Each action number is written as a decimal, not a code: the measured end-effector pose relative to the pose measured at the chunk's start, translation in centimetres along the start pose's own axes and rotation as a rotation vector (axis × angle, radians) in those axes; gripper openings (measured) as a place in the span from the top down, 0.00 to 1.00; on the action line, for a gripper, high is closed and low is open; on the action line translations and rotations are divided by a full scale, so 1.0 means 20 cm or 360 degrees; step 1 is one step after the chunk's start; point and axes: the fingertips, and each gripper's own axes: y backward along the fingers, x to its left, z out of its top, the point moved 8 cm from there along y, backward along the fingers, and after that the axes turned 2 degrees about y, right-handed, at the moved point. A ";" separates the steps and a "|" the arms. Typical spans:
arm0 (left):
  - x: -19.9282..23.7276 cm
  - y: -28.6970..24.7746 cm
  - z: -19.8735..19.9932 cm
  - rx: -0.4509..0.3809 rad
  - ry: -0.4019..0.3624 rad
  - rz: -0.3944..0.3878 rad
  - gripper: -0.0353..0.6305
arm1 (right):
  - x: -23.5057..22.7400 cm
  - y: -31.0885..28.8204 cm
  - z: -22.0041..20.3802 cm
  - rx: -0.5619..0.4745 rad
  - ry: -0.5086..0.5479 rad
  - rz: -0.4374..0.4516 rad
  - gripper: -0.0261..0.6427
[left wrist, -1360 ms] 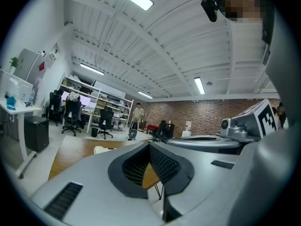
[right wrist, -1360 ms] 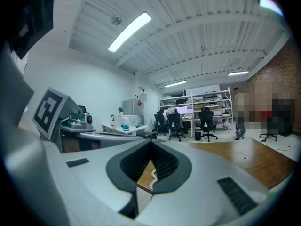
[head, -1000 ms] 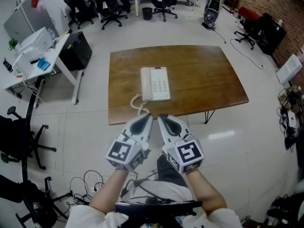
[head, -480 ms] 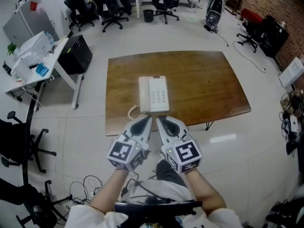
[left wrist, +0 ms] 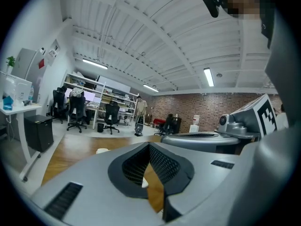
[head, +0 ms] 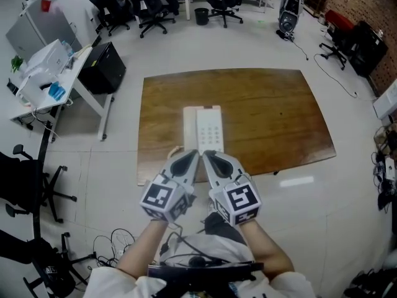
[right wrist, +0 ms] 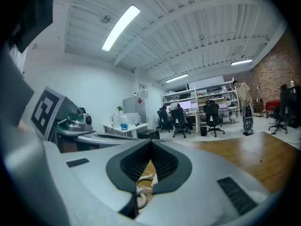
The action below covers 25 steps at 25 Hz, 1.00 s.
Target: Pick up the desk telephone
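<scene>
While the left gripper (head: pixel 191 157) and right gripper (head: pixel 209 158) hover clenched and empty at the near edge of the wooden table (head: pixel 273 117), the white desk telephone (head: pixel 203 126) lies just ahead; the jaws should open wide before straddling its sides, clear of the coiled cord (right wrist: pixel 141 192)

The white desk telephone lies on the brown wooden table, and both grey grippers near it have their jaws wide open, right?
No: both gripper views show the jaws shut and empty. The white desk telephone does lie on the brown wooden table, with the left gripper and right gripper near it.
</scene>
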 end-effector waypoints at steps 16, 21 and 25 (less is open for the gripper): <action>0.17 -0.26 -0.15 0.0223 0.0084 0.0123 0.76 | -0.26 -0.21 -0.14 0.0172 -0.0070 0.0016 0.86; 0.25 -0.33 -0.24 0.0325 0.0133 0.0199 0.62 | -0.38 -0.27 -0.21 0.0262 -0.0117 -0.0004 0.72; 0.31 -0.39 -0.31 0.0390 0.0161 0.0250 0.54 | -0.45 -0.32 -0.27 0.0317 -0.0160 0.0013 0.72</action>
